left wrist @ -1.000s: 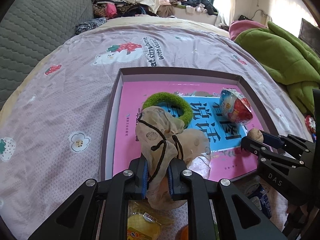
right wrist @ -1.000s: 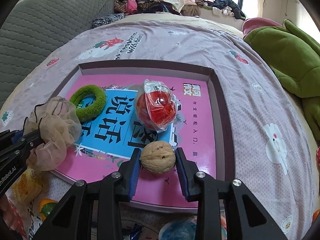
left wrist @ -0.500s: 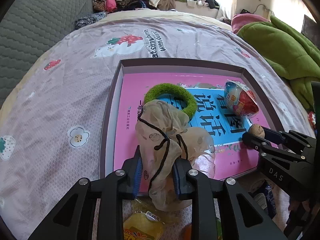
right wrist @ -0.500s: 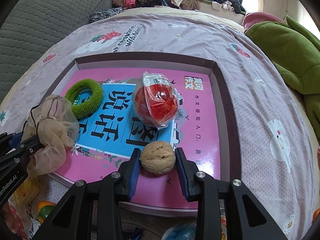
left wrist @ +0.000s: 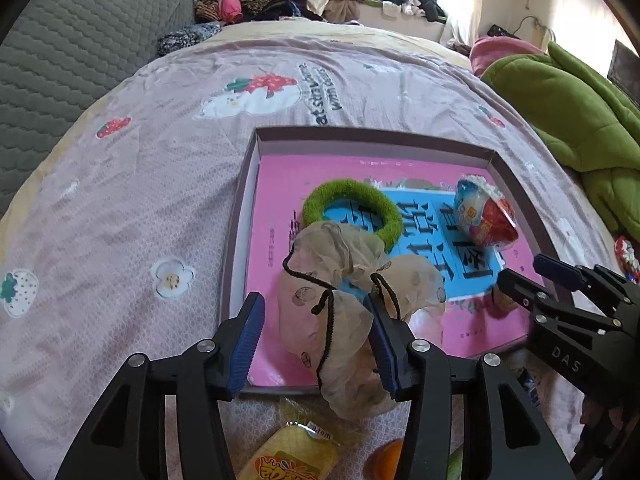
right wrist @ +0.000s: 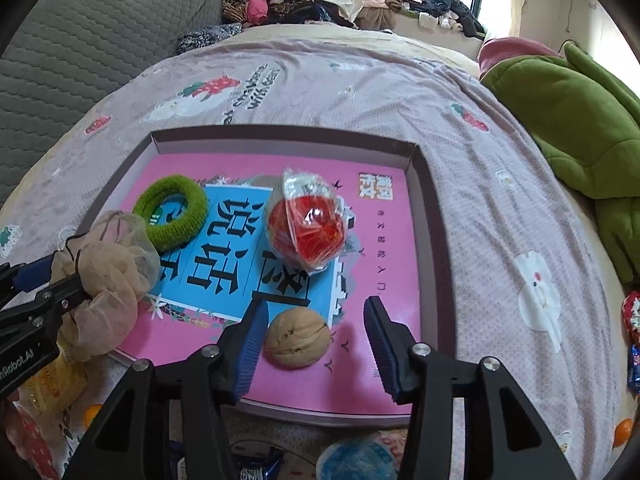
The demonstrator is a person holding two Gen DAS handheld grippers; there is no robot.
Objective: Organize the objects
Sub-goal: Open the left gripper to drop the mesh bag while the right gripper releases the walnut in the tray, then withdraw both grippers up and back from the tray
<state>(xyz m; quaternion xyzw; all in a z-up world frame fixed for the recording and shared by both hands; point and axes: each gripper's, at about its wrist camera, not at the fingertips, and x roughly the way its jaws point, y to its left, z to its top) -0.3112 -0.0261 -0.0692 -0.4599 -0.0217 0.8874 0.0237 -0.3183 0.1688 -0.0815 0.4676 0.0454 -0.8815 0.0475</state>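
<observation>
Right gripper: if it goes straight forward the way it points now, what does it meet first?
The right gripper would probably meet the walnut between its open jaws first; beyond lies the red wrapped ball.
</observation>
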